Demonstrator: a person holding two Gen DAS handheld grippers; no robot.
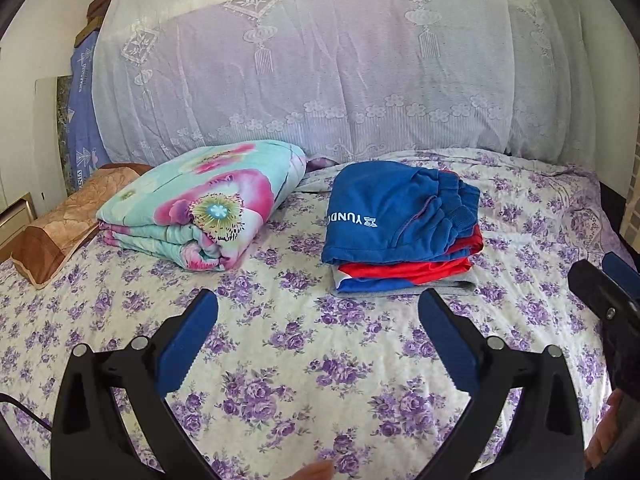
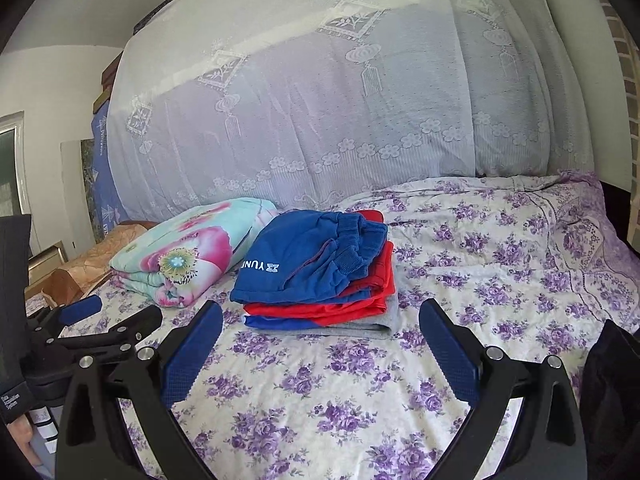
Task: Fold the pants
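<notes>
Folded blue pants (image 1: 396,212) with white lettering lie on top of a stack of folded clothes, red and grey beneath, on the flowered bed sheet (image 1: 304,380). The same blue pants (image 2: 316,254) show in the right wrist view. My left gripper (image 1: 318,308) is open, a short way in front of the stack, with nothing between its blue pads. My right gripper (image 2: 320,316) is open too, just short of the stack's near edge and apart from it. The right gripper's fingers (image 1: 608,288) appear at the left wrist view's right edge. The left gripper's fingers (image 2: 112,320) show at the other view's left.
A folded flowered quilt (image 1: 200,208) lies left of the stack, with a brown pillow (image 1: 60,232) beyond it. A big heap under a white lace cover (image 1: 320,60) fills the back of the bed. Bare sheet (image 2: 500,248) spreads to the right of the stack.
</notes>
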